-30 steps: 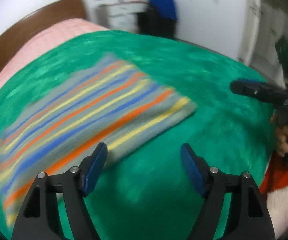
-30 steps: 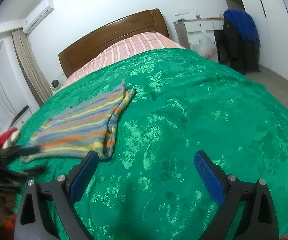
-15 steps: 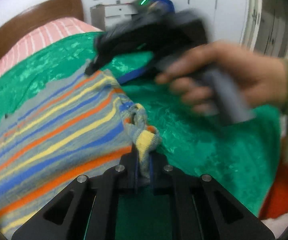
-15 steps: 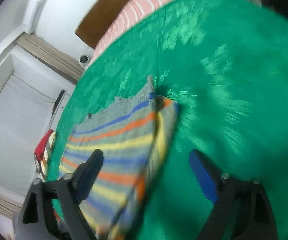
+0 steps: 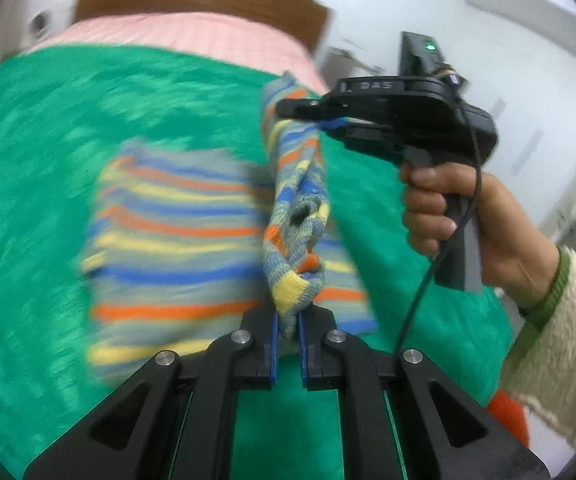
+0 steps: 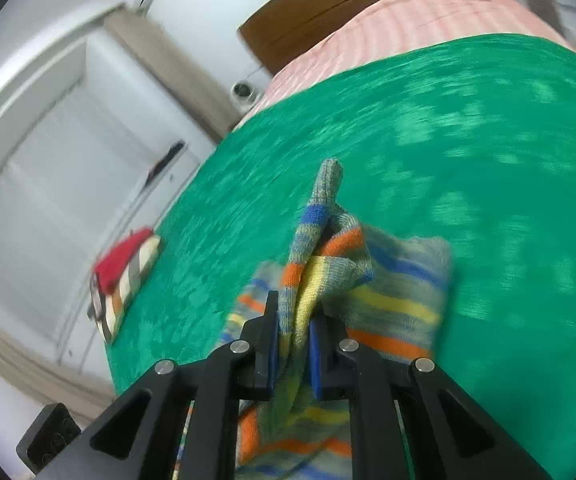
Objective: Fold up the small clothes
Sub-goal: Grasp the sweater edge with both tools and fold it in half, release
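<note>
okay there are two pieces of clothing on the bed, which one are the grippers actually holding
The striped knit garment in blue, orange and yellow; both the left gripper and right gripper pinch it. The red folded piece lies untouched near the bed's edge.

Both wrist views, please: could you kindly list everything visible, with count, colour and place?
striped knit garment: one, grey with blue, orange and yellow stripes, partly lifted off the bedspread
bedspread: one, green, covering the bed
sheet: one, pink, at the head end
headboard: one, brown wood, behind the sheet
folded clothes: one pile, red and striped, at the bed's edge
left gripper: black with blue pads, shut on one garment edge
right gripper: same, shut on another edge
right hand: one, cream sleeve
</note>
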